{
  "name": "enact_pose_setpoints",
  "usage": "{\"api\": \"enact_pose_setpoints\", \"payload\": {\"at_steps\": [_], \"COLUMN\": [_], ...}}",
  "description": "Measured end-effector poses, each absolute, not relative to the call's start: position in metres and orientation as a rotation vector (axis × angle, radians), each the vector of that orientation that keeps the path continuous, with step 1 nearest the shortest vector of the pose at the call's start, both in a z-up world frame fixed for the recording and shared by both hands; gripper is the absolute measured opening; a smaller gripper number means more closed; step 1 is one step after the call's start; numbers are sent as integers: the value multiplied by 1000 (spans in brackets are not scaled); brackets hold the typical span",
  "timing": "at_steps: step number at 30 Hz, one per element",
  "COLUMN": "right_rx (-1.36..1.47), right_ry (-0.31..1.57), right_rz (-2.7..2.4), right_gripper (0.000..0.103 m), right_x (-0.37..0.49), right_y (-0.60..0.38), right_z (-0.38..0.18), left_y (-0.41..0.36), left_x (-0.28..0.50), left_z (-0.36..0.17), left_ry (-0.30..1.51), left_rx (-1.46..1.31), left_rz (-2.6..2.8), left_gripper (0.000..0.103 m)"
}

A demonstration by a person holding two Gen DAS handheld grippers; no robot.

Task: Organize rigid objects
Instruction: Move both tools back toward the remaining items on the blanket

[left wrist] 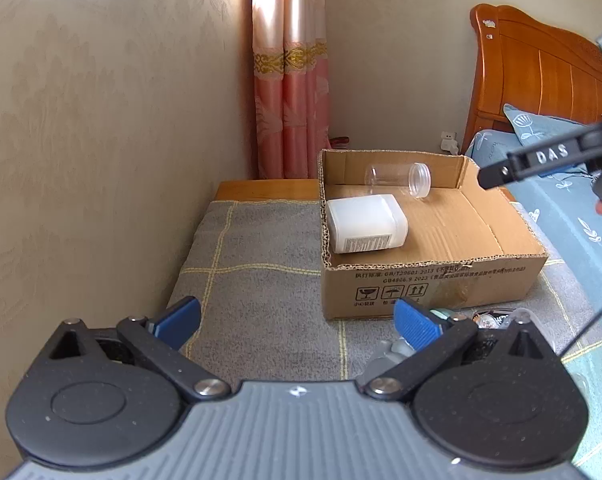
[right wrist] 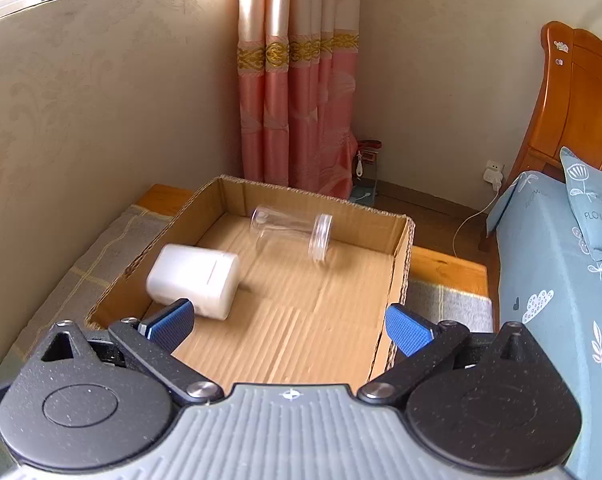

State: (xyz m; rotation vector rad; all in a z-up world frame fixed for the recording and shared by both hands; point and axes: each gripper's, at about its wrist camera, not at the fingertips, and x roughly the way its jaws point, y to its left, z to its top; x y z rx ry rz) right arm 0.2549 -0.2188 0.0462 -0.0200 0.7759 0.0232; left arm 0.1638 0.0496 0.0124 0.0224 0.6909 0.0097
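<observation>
My box holds a white jar near-left, a clear jar farther; both hand-held grippers gape wide, empty.

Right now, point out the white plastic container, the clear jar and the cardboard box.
white plastic container (right wrist: 193, 280): right wrist view, on its upper side.
clear jar (right wrist: 289, 229): right wrist view, on its transparent body.
cardboard box (left wrist: 429, 286): left wrist view, on its printed front wall.

Place: a home bedroom, most likely.
Bed: carved wooden headboard, blue flower-print bedding.
Window side: pink curtain with gold trim.
Floor corner: wall charger, its cord trailing.
</observation>
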Motion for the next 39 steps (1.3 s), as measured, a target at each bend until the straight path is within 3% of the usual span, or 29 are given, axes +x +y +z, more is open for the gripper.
{"api": "enact_pose_setpoints", "payload": {"at_steps": [18, 39], "right_rx": [-48, 27], "right_ry": [804, 899], "right_rz": [-101, -199], "right_gripper": [103, 103], "right_x": [114, 91], "right_y": [-175, -193], "right_z": [-36, -92], "left_y": [51, 27], "left_x": [151, 159], "left_z": [-13, -64], "left_ry": [729, 834], "left_rx": [29, 66], "left_rz": [-37, -158], "left_gripper": [102, 102]}}
